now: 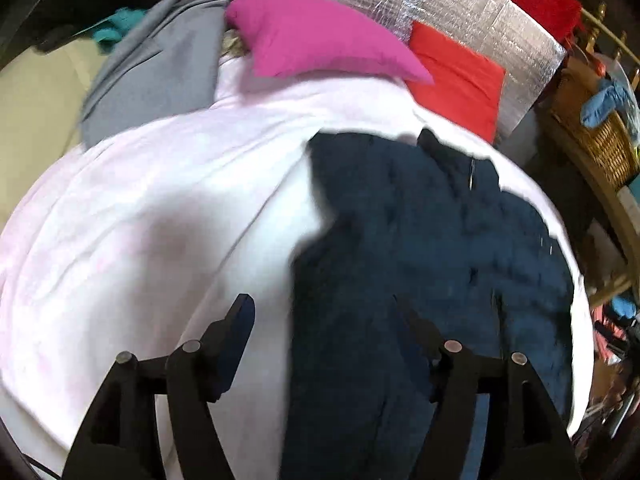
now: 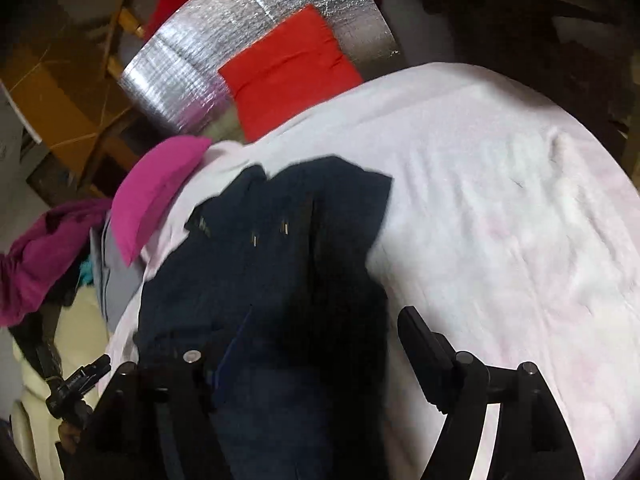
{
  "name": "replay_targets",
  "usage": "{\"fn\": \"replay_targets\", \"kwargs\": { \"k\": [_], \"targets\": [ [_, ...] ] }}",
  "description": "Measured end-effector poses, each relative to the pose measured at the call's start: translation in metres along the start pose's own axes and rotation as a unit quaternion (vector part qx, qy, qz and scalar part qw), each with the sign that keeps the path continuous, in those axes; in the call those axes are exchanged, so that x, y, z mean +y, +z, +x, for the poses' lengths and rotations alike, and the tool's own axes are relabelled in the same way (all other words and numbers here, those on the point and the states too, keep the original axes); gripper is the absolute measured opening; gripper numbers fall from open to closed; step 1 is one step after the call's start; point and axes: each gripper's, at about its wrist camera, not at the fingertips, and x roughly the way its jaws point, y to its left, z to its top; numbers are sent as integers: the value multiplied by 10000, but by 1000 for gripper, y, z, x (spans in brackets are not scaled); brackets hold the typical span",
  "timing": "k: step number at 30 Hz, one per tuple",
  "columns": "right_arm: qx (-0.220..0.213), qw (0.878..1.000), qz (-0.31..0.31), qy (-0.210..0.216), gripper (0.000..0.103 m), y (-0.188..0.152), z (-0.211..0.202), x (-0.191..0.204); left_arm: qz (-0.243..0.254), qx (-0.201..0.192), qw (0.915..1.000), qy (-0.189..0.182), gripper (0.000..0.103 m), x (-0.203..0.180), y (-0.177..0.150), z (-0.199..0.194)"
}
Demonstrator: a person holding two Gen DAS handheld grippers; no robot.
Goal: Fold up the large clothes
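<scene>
- A dark navy garment (image 1: pixel 432 248) lies spread on a pale pink sheet (image 1: pixel 140 216) — it covers the middle of the bed, with a short zip or metal fastenings showing near its far end.
- The left gripper (image 1: pixel 324 312) hangs above the garment's near edge, fingers spread wide; nothing is pinched between them. Its left finger (image 1: pixel 236 328) is over the sheet, the other over the dark cloth.
- The right gripper (image 2: pixel 308 328) is also spread, holding nothing; its right finger (image 2: pixel 420 336) is over the sheet, its left finger lost against the dark cloth.
- At the head of the bed — a magenta pillow (image 1: pixel 316 40) beside a red cushion (image 1: pixel 456 80), with a silver foil panel (image 1: pixel 472 12) behind them.
- A grey cloth (image 1: pixel 156 72) lies left of the pillow.
- A wicker basket (image 1: pixel 600 136) stands at the far right.
- Both views are blurred.
</scene>
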Motion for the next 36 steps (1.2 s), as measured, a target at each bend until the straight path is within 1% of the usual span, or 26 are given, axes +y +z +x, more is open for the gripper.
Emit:
{"fn": "replay_targets", "kwargs": {
  "k": [1,2,3,5,8,10,13,15,17,18,19,20,21,22,23,25,27,29,30,31,32,34,35,36],
  "targets": [
    [35,10000,-1,60,75,-10,-9,-3,-84,54,10000,2,72,5,-9,-4],
    [77,9999,-1,115,75,-24,-22,-6,-237,190,9995,-23,72,12,-22,-8],
    [90,9999,3,130,75,-29,-27,-9,-461,403,9980,-127,72,21,-38,-10],
    [125,9997,48,203,75,-50,-43,-13,-606,572,9961,-280,72,26,-56,-16],
    [403,9987,152,265,74,-79,-47,-11,-548,724,9957,-197,72,28,-82,-26],
    [576,9976,270,276,74,-96,-47,-14,-513,846,9948,-254,72,27,-93,-28],
    [758,9967,270,114,73,-120,-47,-17,-439,1062,9930,-284,72,27,-106,-22],
    [861,9959,267,91,72,-132,-45,-19,-390,1095,9931,-154,72,28,-109,-17],
    [863,9960,196,-106,69,-144,-41,-22,-379,1144,9925,-199,72,30,-115,-15],
    [954,9951,224,-83,62,-149,-36,-25,-423,1214,9915,-217,71,31,-117,-10],
    [1055,9941,240,-29,58,-153,-29,-25,-438,1233,9910,-273,67,31,-118,-7],
    [1193,9927,201,-4,50,-158,-22,-25,-402,1285,9902,-359,56,29,-120,-4],
    [1230,9923,127,-68,47,-162,-16,-25,-356,1350,9894,-399,50,26,-121,-1],
    [1175,9929,25,-156,41,-166,-14,-23,-297,1411,9887,-416,40,24,-123,2],
    [1134,9933,-120,-171,35,-169,-14,-19,-183,1382,9896,-364,39,21,-126,2],
    [1161,9931,-177,-17,20,-170,-19,-16,-90,1333,9904,-361,35,19,-128,-2],
    [1070,9935,-304,245,17,-169,-28,-9,-164,1305,9905,-405,34,22,-129,-5],
    [1000,9938,-339,357,17,-170,-34,-7,-258,1325,9902,-362,34,27,-131,-8],
    [1025,9936,-309,358,18,-169,-32,-9,-270,1335,9902,-318,35,27,-133,-9],
    [1099,9929,-258,370,20,-170,-30,-13,-252,1356,9900,-290,42,26,-133,-8],
    [1142,9927,-189,332,21,-171,-28,-16,-208,1404,9896,-252,56,25,-137,-8],
    [1196,9923,-102,299,28,-171,-26,-14,-149,1488,9886,-185,71,24,-145,-11],
    [1228,9919,-143,274,29,-173,-25,-14,-135,1512,9882,-188,72,23,-147,-11],
    [1231,9920,-187,212,35,-174,-24,-13,-114,1540,9877,-245,72,21,-150,-10]
  ]
}}
